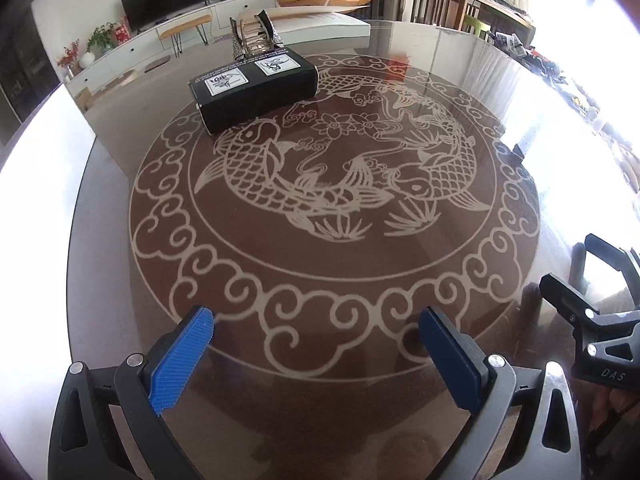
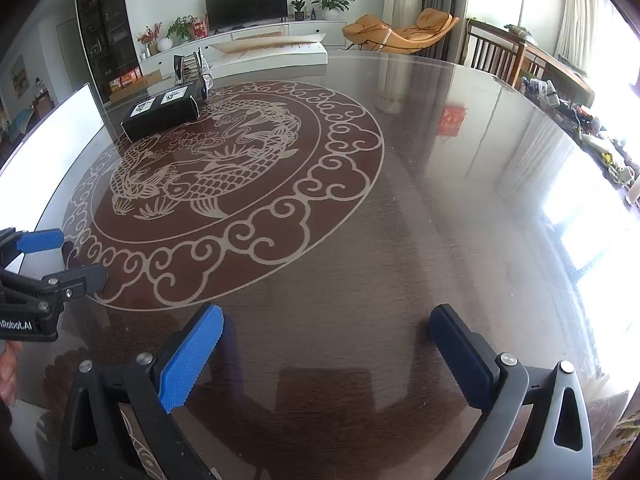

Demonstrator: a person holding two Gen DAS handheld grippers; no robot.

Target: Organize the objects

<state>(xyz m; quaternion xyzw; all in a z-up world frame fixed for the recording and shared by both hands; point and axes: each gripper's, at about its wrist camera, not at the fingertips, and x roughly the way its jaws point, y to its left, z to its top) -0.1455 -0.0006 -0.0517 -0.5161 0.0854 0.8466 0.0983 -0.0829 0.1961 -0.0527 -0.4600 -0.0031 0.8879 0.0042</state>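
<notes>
left gripper [image 1: 316, 354]: fingers spread wide, nothing held | right gripper [image 2: 326, 360]: fingers spread wide, nothing held

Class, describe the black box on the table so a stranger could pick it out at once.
Start at the round table with its pale fish medallion. At the medallion's far edge lies the black box, flat, two white square labels on top. Behind it stands a silvery rack, upright and shiny.
</notes>
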